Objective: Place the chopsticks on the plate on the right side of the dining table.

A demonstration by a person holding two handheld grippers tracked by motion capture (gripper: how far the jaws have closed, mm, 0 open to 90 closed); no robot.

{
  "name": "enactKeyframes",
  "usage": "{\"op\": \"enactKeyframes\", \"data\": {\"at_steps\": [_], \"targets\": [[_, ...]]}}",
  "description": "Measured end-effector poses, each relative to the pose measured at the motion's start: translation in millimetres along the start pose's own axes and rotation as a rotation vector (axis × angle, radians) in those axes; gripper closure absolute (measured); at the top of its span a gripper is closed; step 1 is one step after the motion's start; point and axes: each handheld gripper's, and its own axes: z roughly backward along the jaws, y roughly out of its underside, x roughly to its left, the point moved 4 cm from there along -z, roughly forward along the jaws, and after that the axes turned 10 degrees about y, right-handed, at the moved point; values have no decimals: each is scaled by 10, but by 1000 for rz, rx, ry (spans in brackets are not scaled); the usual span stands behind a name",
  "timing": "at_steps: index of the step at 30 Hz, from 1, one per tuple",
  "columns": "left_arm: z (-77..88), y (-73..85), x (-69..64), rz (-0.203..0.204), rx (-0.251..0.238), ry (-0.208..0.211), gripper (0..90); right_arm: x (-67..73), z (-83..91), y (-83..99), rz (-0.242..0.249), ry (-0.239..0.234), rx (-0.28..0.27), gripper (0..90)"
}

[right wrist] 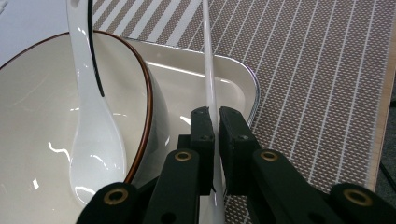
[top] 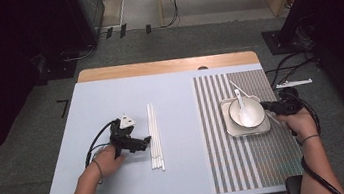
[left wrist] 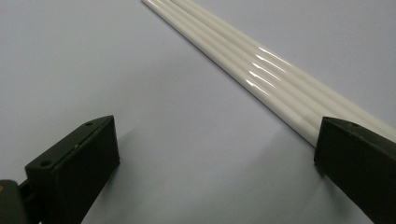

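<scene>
While one chopstick (right wrist: pixel 208 70) is pinched, four chopsticks (top: pixel 154 134) (touching), one bowl (top: pixel 246 112), one spoon (top: pixel 243 108).

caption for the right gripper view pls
Right tool shut on a white chopstick beside bowl holding spoon.

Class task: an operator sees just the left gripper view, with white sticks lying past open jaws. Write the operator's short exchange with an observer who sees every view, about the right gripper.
Operator: What is the right gripper doing?
Observer: The right gripper is shut on one white stick.
Operator: What lies next to it?
Observer: A bowl with a spoon in it, sitting on a tray.
</scene>
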Motion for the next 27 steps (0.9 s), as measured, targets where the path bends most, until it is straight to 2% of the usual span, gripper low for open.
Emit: {"op": "enactKeyframes", "data": {"at_steps": [5,27], "targets": [[0,0,0,1,0,0,0,9,-18,15,21,4,12,851],[0,0,-1,1,0,0,0,-31,-5,50,-3,-7,14,812]]}}
